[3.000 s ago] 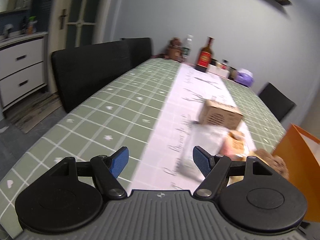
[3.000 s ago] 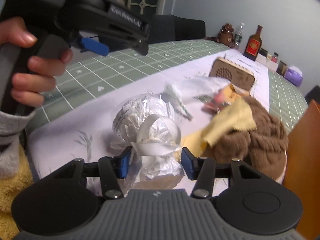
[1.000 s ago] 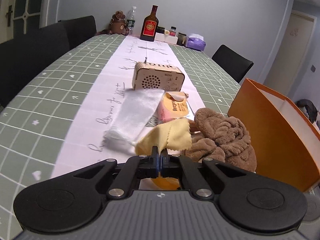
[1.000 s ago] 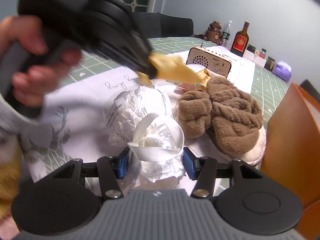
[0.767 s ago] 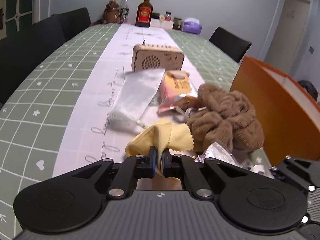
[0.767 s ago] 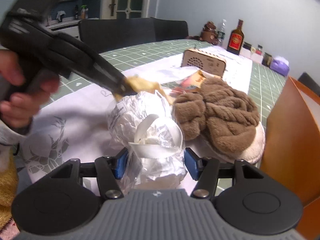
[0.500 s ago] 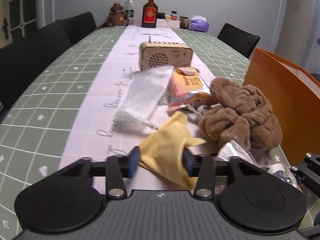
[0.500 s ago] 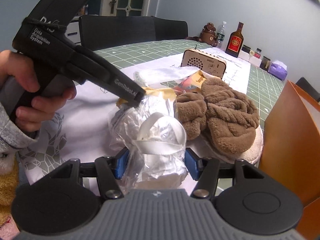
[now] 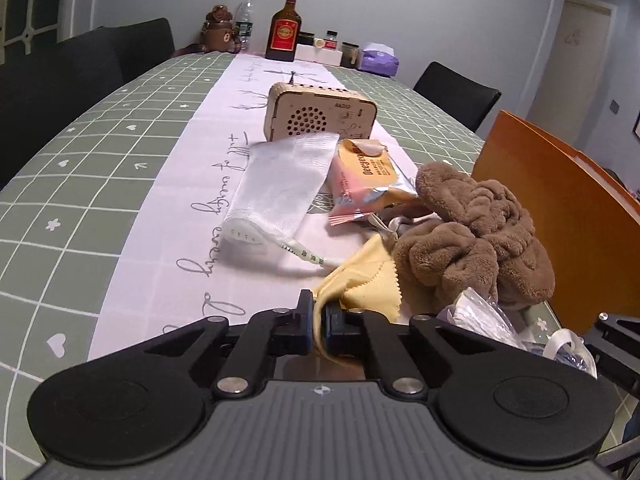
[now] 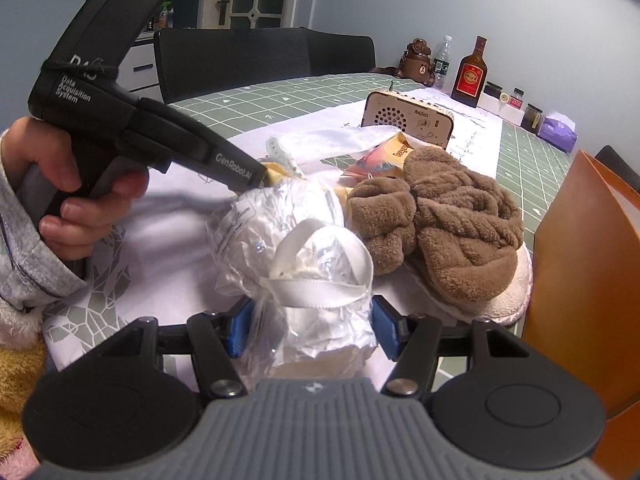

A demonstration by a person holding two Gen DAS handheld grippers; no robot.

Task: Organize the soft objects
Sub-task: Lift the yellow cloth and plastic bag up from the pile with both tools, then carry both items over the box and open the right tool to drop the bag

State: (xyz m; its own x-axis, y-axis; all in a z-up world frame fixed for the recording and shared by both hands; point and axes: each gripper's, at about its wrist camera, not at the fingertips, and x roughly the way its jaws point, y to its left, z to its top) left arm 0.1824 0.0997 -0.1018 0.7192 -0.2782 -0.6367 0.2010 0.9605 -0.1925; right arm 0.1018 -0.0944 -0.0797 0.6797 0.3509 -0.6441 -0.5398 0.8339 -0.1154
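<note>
Left gripper [image 9: 316, 326] low over the desk [image 9: 100, 152], jaws pinched nearly together on a corner of the yellow cloth [image 9: 360, 284], thin fabric with a zigzag-cut edge, the rest of it crumpled on the white runner [image 9: 208, 184] just ahead. Touching the cloth on its right sits the brown towel [image 9: 476, 236], thick, fuzzy, twisted into a lumpy knot. Right of the towel stands the orange box [image 9: 568, 216], its smooth flat wall closing that side off, just beside the desk's near right edge. To the left it's all open: green checked cover, flat and bare out to the curved edge, dark chairs [image 9: 80, 64] beyond.

Ahead of the cloth, a white mesh pouch [image 9: 280, 188] lies flat and long, with a glossy pink-and-yellow snack packet [image 9: 368, 176] beside it and a boxy wooden radio [image 9: 320, 116] behind both. Bottles and jars [image 9: 286, 28] are well apart at the far end.

Right gripper [image 10: 312, 326], jaws held wide, blue pads either side of a crinkly clear plastic bag [image 10: 280, 240] stuffed with white material, a white satin ribbon loop [image 10: 320, 272] on top. The bag bulges between the pads; whether they press it I cannot tell. The towel rests on a pale fluffy pad [image 10: 508, 300] against the bag's right side.
</note>
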